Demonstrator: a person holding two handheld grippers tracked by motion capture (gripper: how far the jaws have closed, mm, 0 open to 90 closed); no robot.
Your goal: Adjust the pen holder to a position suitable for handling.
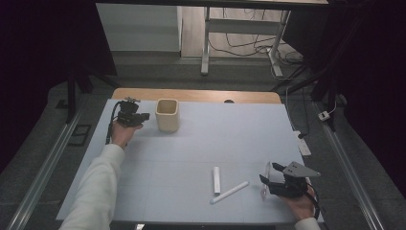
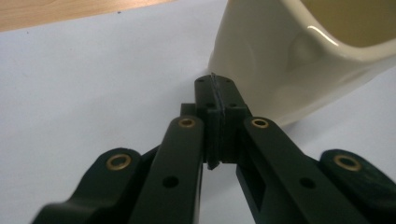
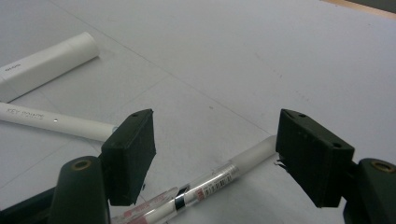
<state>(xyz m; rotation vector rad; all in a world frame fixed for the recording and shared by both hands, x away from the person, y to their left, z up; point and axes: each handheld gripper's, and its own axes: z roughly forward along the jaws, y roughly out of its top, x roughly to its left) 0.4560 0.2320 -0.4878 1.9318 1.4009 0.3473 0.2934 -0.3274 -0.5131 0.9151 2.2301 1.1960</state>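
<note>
- High view, nearest edge: the right claw (image 1: 269,173) rests low over the tabletop (image 1: 191,143) at the near right, held in a hand whose wrist enters from the bottom edge; a grey three-cornered plate sits on top of it.
- The right claw stands open, its two black pads well apart, with nothing pressed between them.
- A clear pen (image 1: 265,181) lies on the tabletop directly at this claw. In the right gripper view the clear pen (image 3: 219,179) runs between the open pads, touching neither; it carries a printed label and a frosted cap.
- Just left of that, two white markers lie near each other: a short white marker (image 1: 216,179) pointing away from the person, and a long white marker (image 1: 230,192) lying slanted, its near end close to the short one's near end.
- Both show in the right gripper view as well, the short white marker (image 3: 46,63) beyond the long white marker (image 3: 56,122).
- Mid tabletop is a pale sheet surface.
- Far left: the left claw (image 1: 143,116), on a white-sleeved arm, sits just beside a cream cup (image 1: 167,115) that stands upright.
- In the left gripper view the left claw (image 2: 215,93) is closed, pads pressed together with nothing between them, tips close to the wall of the cream cup (image 2: 280,60).
- A wooden strip borders the far edge.
</note>
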